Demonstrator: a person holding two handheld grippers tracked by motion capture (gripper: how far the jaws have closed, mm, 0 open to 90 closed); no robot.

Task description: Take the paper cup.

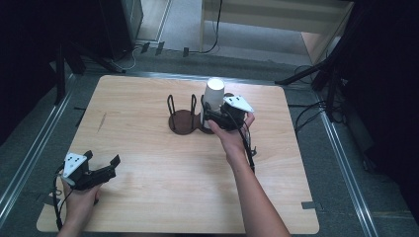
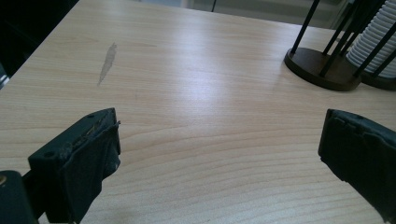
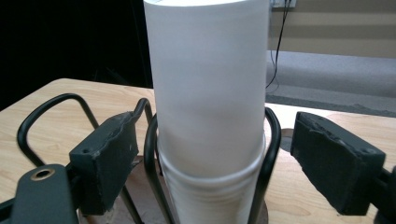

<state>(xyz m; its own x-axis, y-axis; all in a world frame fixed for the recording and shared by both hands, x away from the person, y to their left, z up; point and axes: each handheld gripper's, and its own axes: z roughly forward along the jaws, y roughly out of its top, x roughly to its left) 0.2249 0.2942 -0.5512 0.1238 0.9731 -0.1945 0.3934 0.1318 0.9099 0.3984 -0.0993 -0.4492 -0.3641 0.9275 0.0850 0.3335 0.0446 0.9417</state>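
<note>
Right gripper (image 1: pixel 211 116) at the stack of white paper cups (image 1: pixel 214 94) in the wire cup holder (image 1: pixel 190 118), near the table's (image 1: pixel 148 197) far edge, mid-width: jaws apart, straddling the stack, pads clear. Left gripper (image 1: pixel 101 163) hovers by the near-left corner, jaws wide apart, holding nothing.

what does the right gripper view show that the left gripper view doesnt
Right gripper view: the white cup stack from close up, upside down inside black wire loops, with the right gripper open, a jaw on either side of it and neither pad touching it, and a grey floor behind.

Left gripper view: a long grey mark on the wood, and the left gripper open over bare table.

Both: the wooden table, the dark round holder and ridged white cups.
</note>
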